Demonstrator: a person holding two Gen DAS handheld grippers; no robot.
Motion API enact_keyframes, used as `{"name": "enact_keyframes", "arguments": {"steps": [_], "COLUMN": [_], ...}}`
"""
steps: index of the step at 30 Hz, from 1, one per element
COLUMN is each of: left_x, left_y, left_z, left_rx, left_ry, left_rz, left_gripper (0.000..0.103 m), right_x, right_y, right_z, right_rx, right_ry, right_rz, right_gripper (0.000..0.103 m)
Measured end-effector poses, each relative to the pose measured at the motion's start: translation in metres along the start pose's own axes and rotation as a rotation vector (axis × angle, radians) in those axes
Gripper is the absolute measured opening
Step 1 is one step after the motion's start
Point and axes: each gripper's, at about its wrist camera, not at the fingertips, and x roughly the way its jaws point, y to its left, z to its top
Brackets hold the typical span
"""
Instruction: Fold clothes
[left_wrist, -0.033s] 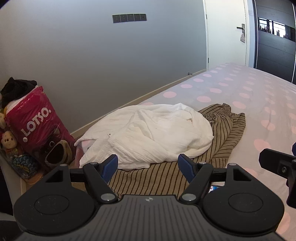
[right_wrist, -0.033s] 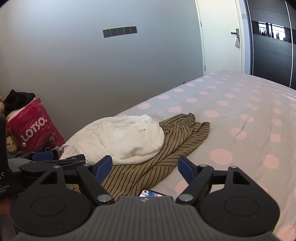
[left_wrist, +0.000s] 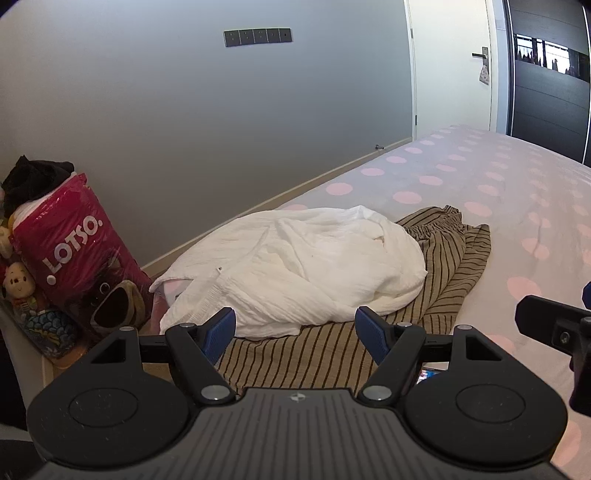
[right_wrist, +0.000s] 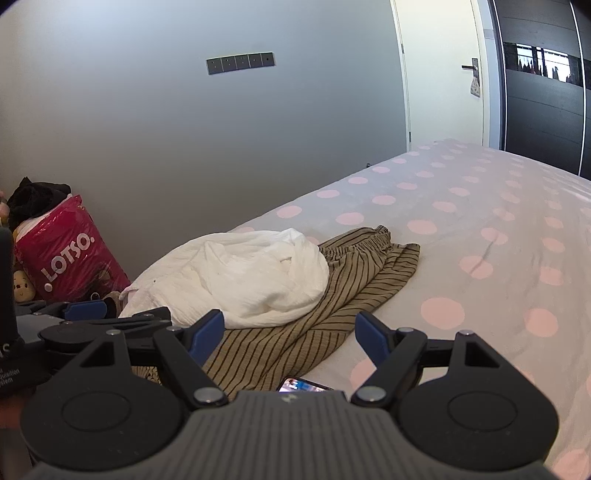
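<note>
A crumpled white garment (left_wrist: 295, 266) lies on a tan garment with dark stripes (left_wrist: 317, 354) on the bed; both also show in the right wrist view, the white one (right_wrist: 251, 273) over the striped one (right_wrist: 332, 295). My left gripper (left_wrist: 295, 328) is open and empty, held just short of the near edge of the white garment. My right gripper (right_wrist: 290, 328) is open and empty, above the near part of the striped garment. The left gripper also shows at the left of the right wrist view (right_wrist: 85, 321).
The bed has a grey sheet with pink dots (right_wrist: 480, 229). A phone (right_wrist: 303, 385) lies on the bed near the striped garment. A red LOTSO bag (left_wrist: 74, 251) and plush toys (left_wrist: 18, 284) stand at the left by the grey wall. A door (left_wrist: 450, 66) is at the far right.
</note>
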Motion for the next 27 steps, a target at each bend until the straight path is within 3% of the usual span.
{"name": "enact_keyframes", "arguments": {"steps": [27], "left_x": [-0.0033], "left_y": [0.0027], "left_z": [0.0009], "left_rx": [0.024], "left_ry": [0.003], "left_rz": [0.000], "left_gripper": [0.070], "right_x": [0.0046], "right_y": [0.0065], "right_z": [-0.0065], "right_rx": [-0.019], "right_ry": [0.011], "right_rz": [-0.003], "right_gripper": [0.080]}}
